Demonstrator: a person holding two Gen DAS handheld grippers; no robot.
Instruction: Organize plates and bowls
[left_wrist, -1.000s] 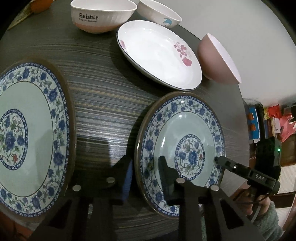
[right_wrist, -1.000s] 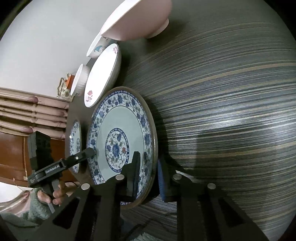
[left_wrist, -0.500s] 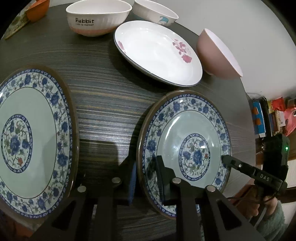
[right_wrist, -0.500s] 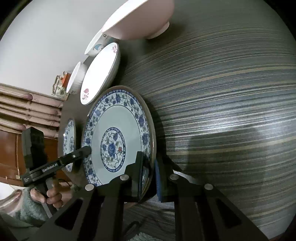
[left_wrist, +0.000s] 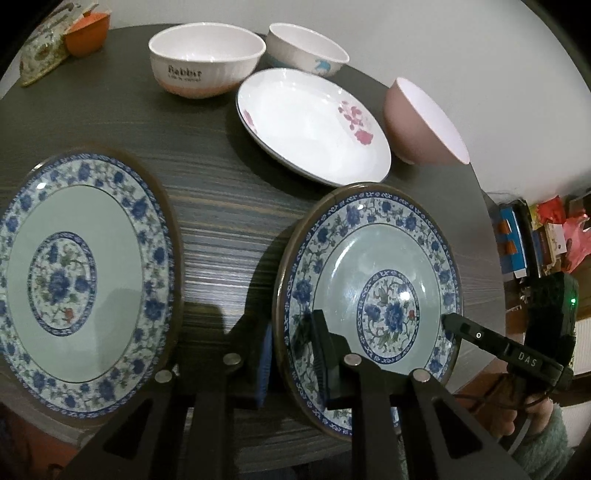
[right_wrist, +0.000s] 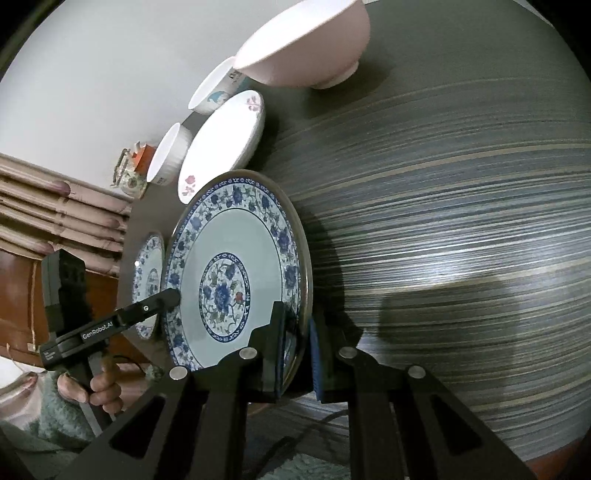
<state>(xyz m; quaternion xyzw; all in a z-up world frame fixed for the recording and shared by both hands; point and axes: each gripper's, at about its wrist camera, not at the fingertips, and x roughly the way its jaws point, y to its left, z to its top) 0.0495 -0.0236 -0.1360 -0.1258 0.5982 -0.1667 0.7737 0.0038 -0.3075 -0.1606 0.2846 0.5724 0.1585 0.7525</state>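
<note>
A blue-and-white flowered plate (left_wrist: 369, 258) (right_wrist: 229, 236) is held between both grippers on the dark striped table (left_wrist: 221, 206). My left gripper (left_wrist: 291, 350) is shut on its left rim, one finger over the face and one under the edge. My right gripper (right_wrist: 297, 350) is shut on the opposite rim; in the left wrist view the right gripper (left_wrist: 448, 323) reaches onto the plate's right side. A shadow lies beside the plate; whether it rests on the table I cannot tell. A second matching plate (left_wrist: 74, 280) lies flat to the left.
Behind lie a white plate with pink flowers (left_wrist: 314, 122), a pink bowl (left_wrist: 417, 122), a "Rabbit" bowl (left_wrist: 203, 62), a white bowl with a blue print (left_wrist: 306, 48) and an orange cup (left_wrist: 86, 33). A wide bare stretch of table (right_wrist: 461, 221) lies right of the held plate.
Both grippers' fingers have closed in on the plate's rim, which stood in a wider gap a second ago. Both views have tilted a little and show more of the far dishes.
</note>
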